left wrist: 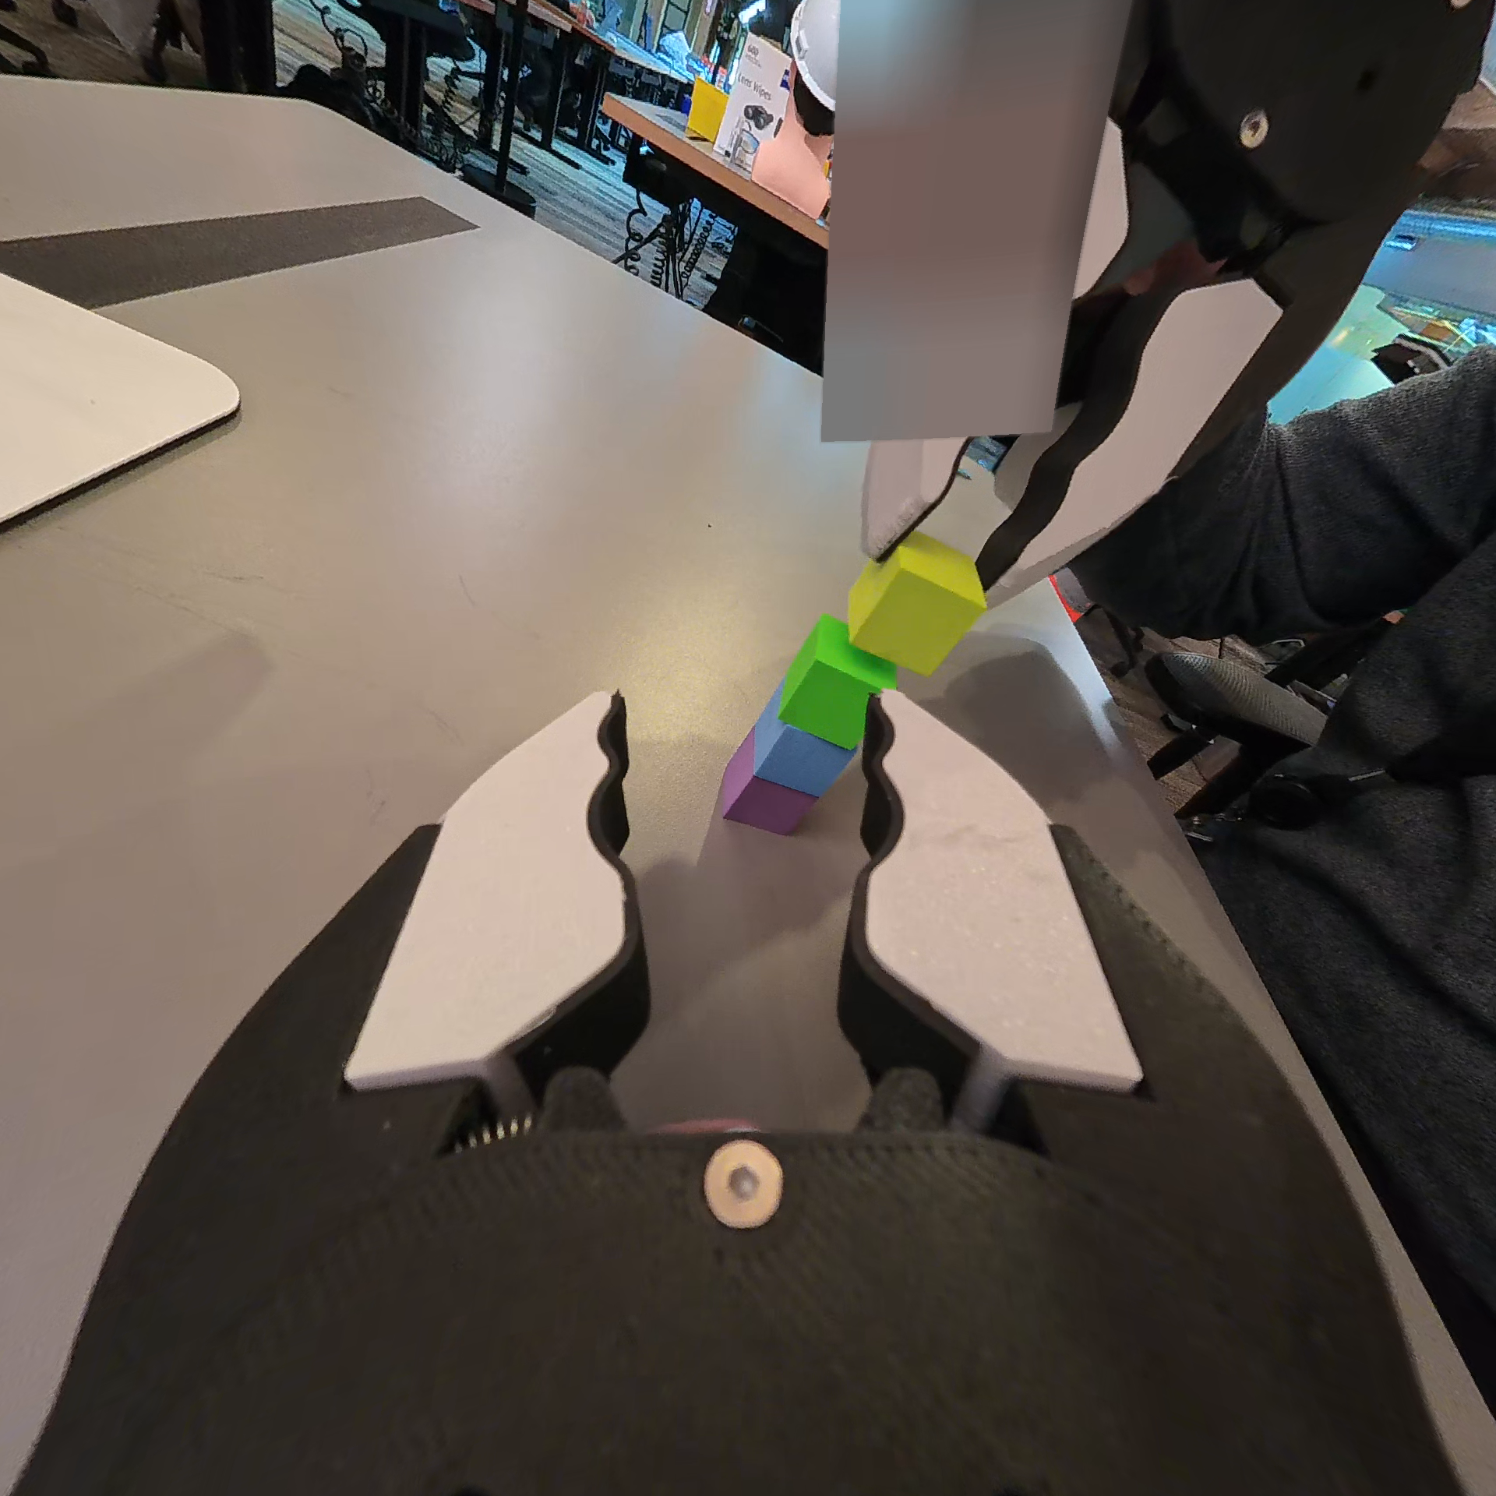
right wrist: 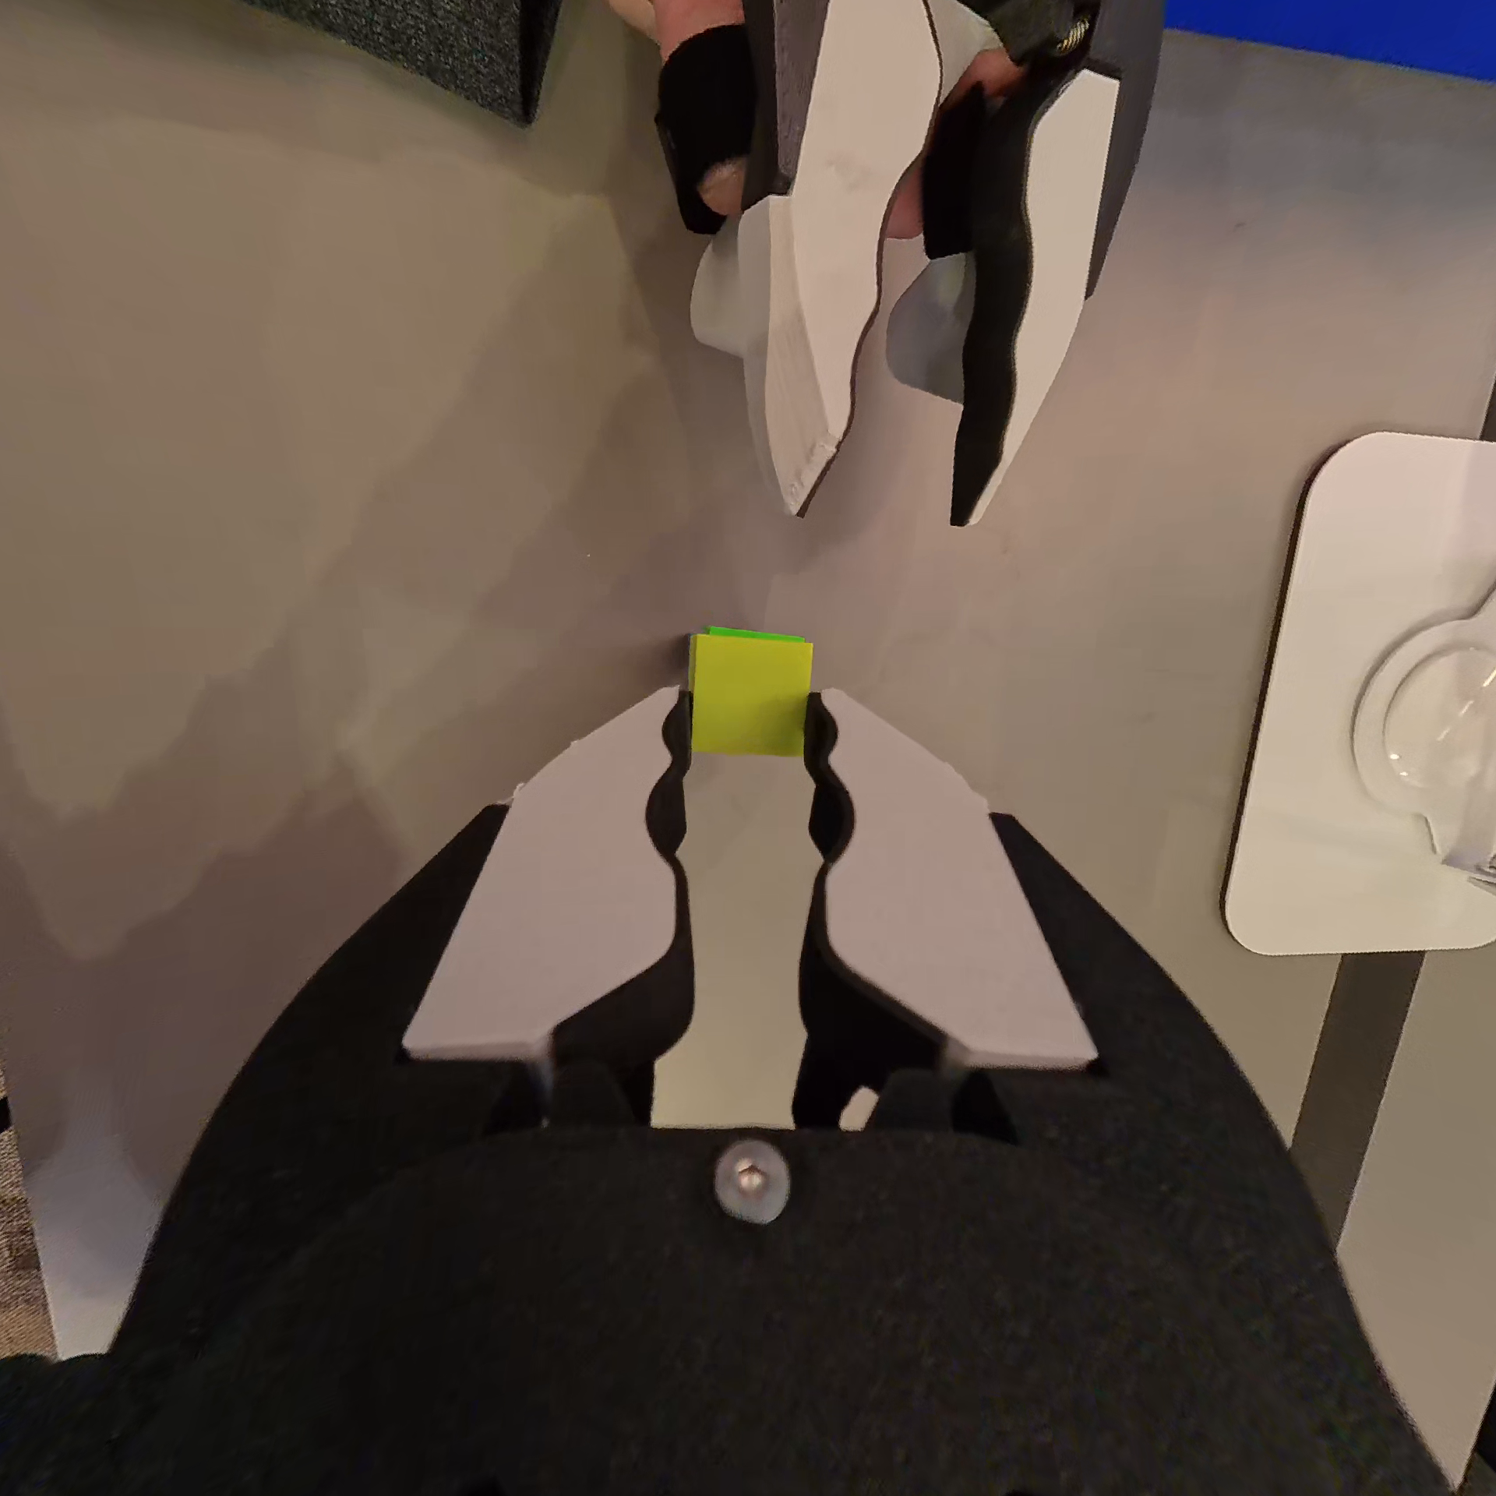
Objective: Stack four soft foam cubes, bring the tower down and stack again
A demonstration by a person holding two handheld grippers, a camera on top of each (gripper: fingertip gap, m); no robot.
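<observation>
A tower stands on the grey table (left wrist: 405, 526): a purple cube (left wrist: 765, 805) at the bottom, then a blue cube (left wrist: 801, 757), then a green cube (left wrist: 830, 688). My right gripper (left wrist: 931, 563) comes from above and is shut on a yellow-green cube (left wrist: 915, 603), which sits tilted against the green cube's top corner. In the right wrist view my right gripper (right wrist: 746, 704) presses both pads on the yellow-green cube (right wrist: 749, 696), and a green edge (right wrist: 745, 633) shows beneath it. My left gripper (left wrist: 745, 712) is open and empty just short of the tower; it also shows in the right wrist view (right wrist: 878, 510).
A white board (left wrist: 81, 405) lies at the left; in the right wrist view the board (right wrist: 1376, 688) carries a clear plastic dome (right wrist: 1441, 728). The table's edge (left wrist: 1133, 769) runs close to the tower's right. A person's dark sleeve (left wrist: 1336, 526) and a chair (left wrist: 1238, 704) are beyond it. About 6 cm separates my left fingertips from my right.
</observation>
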